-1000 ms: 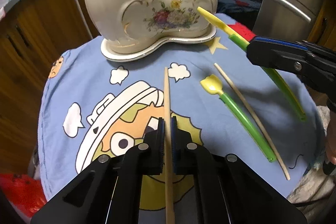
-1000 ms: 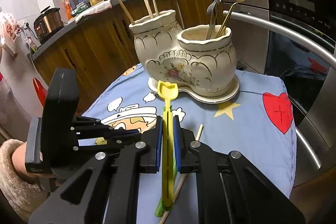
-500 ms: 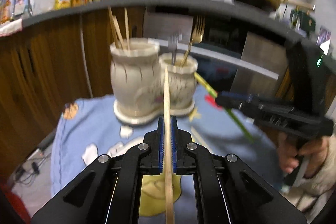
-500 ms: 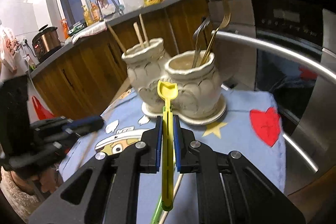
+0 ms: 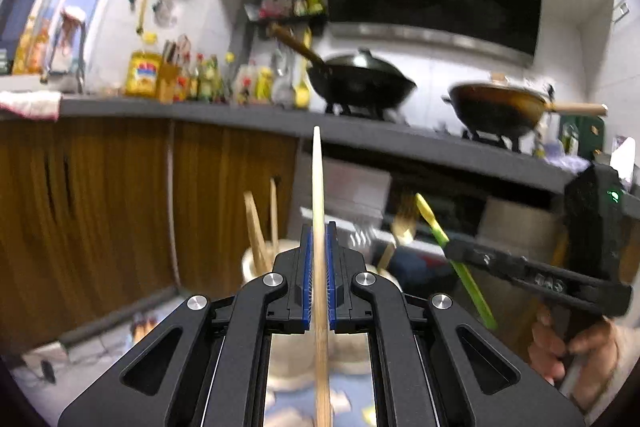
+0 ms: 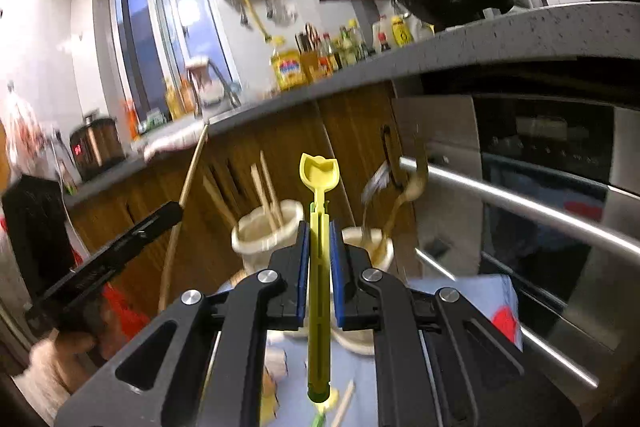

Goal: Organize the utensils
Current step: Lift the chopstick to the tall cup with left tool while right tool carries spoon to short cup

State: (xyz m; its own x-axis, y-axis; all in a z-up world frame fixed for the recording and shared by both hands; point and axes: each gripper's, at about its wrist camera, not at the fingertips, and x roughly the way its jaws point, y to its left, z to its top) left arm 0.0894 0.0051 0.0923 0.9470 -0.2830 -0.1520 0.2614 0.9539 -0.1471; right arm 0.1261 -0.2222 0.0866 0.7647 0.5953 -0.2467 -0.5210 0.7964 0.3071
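Chopstick [image 5: 318, 187] upright in left hand-held gripper [image 5: 319, 247], tip skyward

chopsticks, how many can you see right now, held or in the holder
5 at least: one chopstick clamped in the left tool, three standing in the holder's left cup, one lying on the cloth below the right tool. Blur may hide more.

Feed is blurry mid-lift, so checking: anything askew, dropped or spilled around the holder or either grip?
Nothing stands out. The left gripper grips a chopstick, the right gripper a yellow scoop, both centred. The ceramic holder stands upright; blur hides detail.
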